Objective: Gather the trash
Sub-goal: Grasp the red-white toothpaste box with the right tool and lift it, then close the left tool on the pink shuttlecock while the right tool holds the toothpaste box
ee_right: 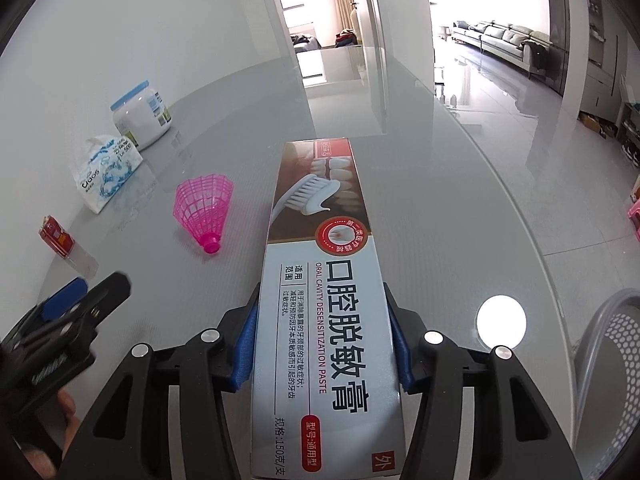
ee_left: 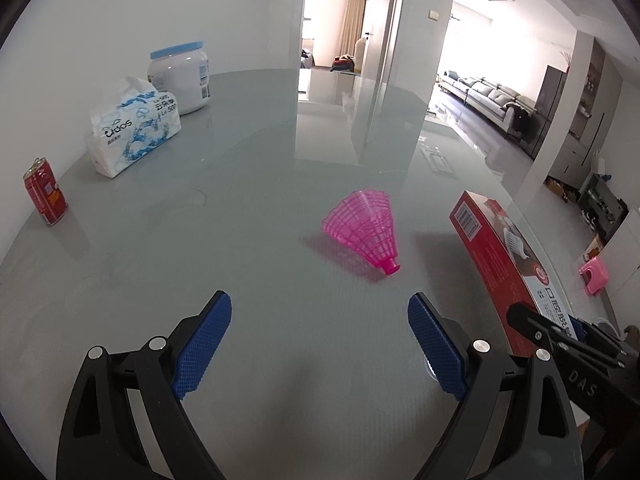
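My right gripper [ee_right: 324, 344] is shut on a long toothpaste box [ee_right: 320, 280], held lengthwise above the grey glass table [ee_right: 460, 208]; the box also shows in the left wrist view [ee_left: 496, 256] at the right. My left gripper [ee_left: 320, 320] is open and empty over the table, with a pink plastic shuttlecock [ee_left: 366, 228] lying on its side just ahead and slightly right. The shuttlecock also shows in the right wrist view [ee_right: 204, 210], left of the box. A red drink can [ee_left: 44, 192] stands at the far left of the table.
A tissue pack [ee_left: 132, 128] and a white jar with a blue lid [ee_left: 182, 76] stand at the back left near the wall. The table's curved edge runs along the right, with floor, a pink stool [ee_left: 594, 274] and a mesh chair back [ee_right: 616, 360] beyond.
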The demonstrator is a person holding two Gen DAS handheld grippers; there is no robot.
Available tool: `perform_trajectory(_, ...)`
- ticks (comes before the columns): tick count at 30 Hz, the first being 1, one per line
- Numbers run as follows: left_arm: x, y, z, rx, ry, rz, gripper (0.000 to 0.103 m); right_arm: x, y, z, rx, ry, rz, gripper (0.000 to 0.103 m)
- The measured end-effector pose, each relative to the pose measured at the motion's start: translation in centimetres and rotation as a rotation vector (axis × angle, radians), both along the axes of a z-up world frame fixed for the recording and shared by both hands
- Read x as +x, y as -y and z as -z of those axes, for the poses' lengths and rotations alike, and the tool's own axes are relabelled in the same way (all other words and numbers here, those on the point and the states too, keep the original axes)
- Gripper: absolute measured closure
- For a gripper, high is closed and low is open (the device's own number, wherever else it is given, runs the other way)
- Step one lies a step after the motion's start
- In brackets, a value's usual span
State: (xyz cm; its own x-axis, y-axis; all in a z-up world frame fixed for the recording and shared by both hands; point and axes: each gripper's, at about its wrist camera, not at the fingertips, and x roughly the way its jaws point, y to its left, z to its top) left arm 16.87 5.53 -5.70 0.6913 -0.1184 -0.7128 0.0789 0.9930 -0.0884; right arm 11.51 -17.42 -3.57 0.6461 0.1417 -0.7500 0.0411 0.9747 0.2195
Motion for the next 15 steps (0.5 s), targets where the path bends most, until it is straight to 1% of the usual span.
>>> perform_trajectory(6, 2.5, 3.2, 0.7, 0.007, -0.025, -0.008, 0.015, -1.6, 2.6, -0.5, 0.032, 0.032, 0.016, 0.051)
perform_trajectory(9, 4.1, 4.6, 1.5, 0.015, -0.050, -0.016, 0.015, -2.2, 3.5, -0.8, 0.017, 0.046, 0.027, 0.051)
perform_trajectory(15, 6.7, 5.4, 2.8, 0.036, -0.080, -0.060, 0.015, -2.6, 4.9, -0.4, 0.068, 0.049, 0.029, 0.051)
